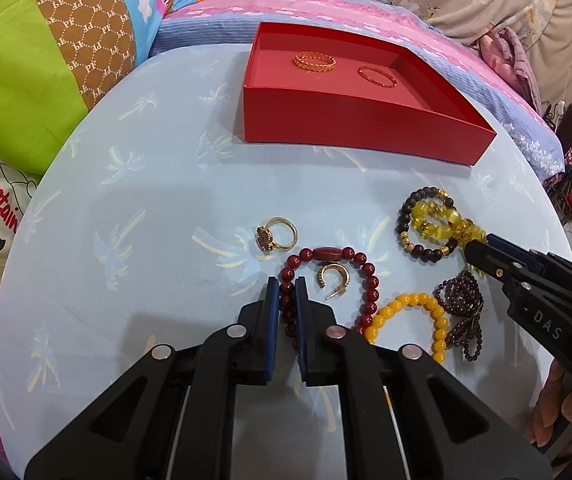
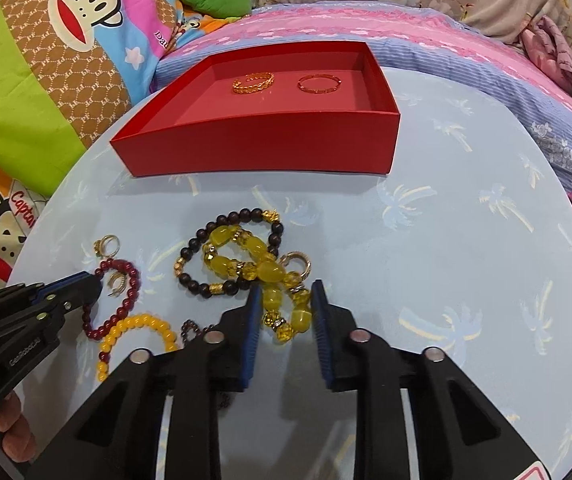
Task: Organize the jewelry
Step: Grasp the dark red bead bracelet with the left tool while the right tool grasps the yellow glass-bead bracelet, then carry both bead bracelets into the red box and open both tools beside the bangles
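Left tongs (image 1: 287, 286) nearly together, straddling the near-left arc of the red bracelet (image 1: 370, 280), blue pads just beside the beads on either side; whether pressing them, cannot tell. Right tongs (image 2: 283, 292) apart, straddling the near end of the yellow bracelet (image 2: 261, 260), beads lying between the pads without clear contact.

Landmark: red box (image 2: 261, 148), open, at the far side of the round worktop (image 2: 466, 240) with its pale blue palm-print cover. Inside the box, at the far part of its floor: gold chain ring (image 2: 253, 82) to the left, thin red-gold ring (image 2: 320, 83) just to its right, apart from each other.

Nearer than the box, all on the worktop: dark bracelet (image 2: 205, 256) with gold beads, the yellow bracelet lying across it and touching it. Small gold hoop (image 2: 300, 266) touching the yellow beads on the right. Left of those, the red bracelet, with a gold hoop earring (image 1: 333, 278) lying inside its loop. Stone-set gold ring (image 1: 275, 236) just beyond the red bracelet, toward the box, apart from it. Orange bracelet (image 1: 410, 320) nearest of all, touching the red beads. Purple bead strand (image 1: 464, 312) bunched just right of the orange one.

Beyond the box: bed with pink and blue bedding (image 2: 406, 36), cartoon cushions (image 2: 45, 64) to the left.
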Demonstrator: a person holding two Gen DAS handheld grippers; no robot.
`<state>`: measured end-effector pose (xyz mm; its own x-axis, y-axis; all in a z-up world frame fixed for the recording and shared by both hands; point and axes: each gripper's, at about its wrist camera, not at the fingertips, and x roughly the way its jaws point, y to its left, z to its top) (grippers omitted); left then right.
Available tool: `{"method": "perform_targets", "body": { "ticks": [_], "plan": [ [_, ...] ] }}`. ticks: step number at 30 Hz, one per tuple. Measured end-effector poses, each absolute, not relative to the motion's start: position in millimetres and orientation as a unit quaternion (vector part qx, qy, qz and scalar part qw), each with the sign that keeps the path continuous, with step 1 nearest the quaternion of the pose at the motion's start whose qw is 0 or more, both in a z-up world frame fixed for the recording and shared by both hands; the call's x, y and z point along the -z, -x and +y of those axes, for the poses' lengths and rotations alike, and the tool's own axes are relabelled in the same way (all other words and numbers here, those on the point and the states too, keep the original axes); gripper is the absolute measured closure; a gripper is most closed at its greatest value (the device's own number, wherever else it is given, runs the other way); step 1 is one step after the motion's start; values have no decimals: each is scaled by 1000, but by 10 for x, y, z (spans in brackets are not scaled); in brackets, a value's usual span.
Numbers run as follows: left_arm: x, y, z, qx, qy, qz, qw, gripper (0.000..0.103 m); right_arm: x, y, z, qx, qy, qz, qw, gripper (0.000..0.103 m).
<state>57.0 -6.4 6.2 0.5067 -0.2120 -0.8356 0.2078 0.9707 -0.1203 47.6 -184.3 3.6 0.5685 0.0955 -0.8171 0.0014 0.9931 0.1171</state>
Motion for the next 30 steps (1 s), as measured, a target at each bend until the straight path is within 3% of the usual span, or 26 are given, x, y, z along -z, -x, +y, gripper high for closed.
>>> {"method": "perform_targets", "body": {
  "ticks": [21,25,30],
  "plan": [
    [-60,-541,-46,122,6,481,868,95,-64,-333,-1716,-32,-57,465,883,80],
    [-60,-538,-41,123,7,481,868,95,-93,-325,-1708,-39,-56,460,885,92],
    [-67,-550,-17,127,20,486,864,95,-181,-277,-1720,-49,-70,451,888,93]
  ]
}}
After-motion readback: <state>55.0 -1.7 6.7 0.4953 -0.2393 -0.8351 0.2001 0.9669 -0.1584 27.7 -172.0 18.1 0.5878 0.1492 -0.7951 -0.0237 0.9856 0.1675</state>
